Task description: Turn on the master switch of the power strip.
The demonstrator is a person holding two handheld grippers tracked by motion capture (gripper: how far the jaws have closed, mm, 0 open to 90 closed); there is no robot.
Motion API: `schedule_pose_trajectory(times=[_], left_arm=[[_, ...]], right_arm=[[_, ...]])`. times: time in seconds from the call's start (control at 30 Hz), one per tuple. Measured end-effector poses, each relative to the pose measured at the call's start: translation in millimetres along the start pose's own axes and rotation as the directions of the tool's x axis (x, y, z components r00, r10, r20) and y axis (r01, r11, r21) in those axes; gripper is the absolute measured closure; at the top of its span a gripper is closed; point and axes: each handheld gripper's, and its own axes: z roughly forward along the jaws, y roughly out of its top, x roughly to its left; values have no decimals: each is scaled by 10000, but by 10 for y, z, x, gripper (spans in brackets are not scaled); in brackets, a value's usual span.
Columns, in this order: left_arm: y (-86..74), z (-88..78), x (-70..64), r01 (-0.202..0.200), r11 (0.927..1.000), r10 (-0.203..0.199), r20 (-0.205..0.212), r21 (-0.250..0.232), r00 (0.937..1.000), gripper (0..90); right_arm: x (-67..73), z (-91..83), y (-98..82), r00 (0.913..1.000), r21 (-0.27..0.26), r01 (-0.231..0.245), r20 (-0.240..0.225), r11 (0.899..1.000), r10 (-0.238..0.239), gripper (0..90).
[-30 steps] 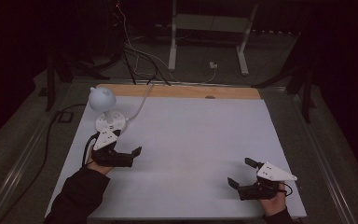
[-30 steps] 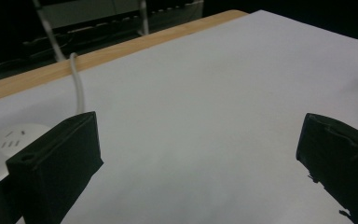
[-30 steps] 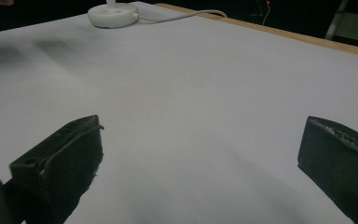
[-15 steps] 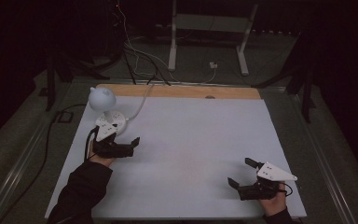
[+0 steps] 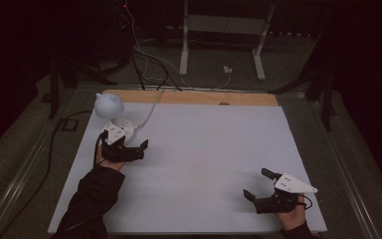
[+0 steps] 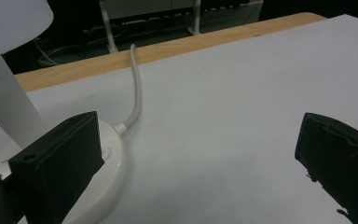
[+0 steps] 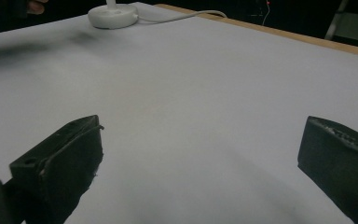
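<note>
My left gripper, jaws spread, sat beside the lamp base; my right gripper rested spread on the bench.

The lamp is cut off by the left gripper view's edge.

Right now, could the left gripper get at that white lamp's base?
Probably yes: the left gripper has its jaws open right beside the lamp base, with bare table around it and nothing between them.
</note>
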Motion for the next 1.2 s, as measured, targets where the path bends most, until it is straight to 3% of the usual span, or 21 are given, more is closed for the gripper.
schedule_pose_trajectory(times=[0.07,0.17,0.3,0.43,0.6,0.77,0.87,1.0,1.03,1.2], left_arm=[[3,28,13,-24,10000,25,-311,11,9995,11],[5,84,33,114,9998,-106,-480,166,9988,10],[-11,152,25,13,9999,-4,-801,116,9968,10],[-28,224,60,187,9988,-162,-575,442,9982,11],[-58,292,98,30,9971,25,-727,760,9973,69],[-73,323,148,39,9973,43,-1130,730,9936,218],[-80,342,187,206,9969,-114,-1199,764,9927,275],[-77,354,211,134,9967,-29,-1297,798,9915,388],[-76,355,214,75,9969,38,-1429,783,9897,450],[-63,371,264,171,9971,-37,-1779,737,9840,585]], right_arm=[[0,0,0,10000,2,-4,4,10000,4,0],[-3,0,-3,10000,-3,-56,-6,10000,56,0],[-8,-1,-5,9999,-18,-102,-14,9999,102,0],[-9,1,-7,9999,-13,-109,-25,9999,109,0],[-12,0,-8,9999,-25,-120,-48,9999,120,0],[-16,2,-12,9998,-21,-196,-88,9998,196,0],[-16,2,-11,9998,-29,-189,-88,9998,188,0],[-20,2,-15,9997,-16,-234,-100,9997,234,0],[-19,4,-14,9996,-19,-233,-127,9997,233,0],[-17,7,-16,9996,-8,-230,-166,9997,230,0]])
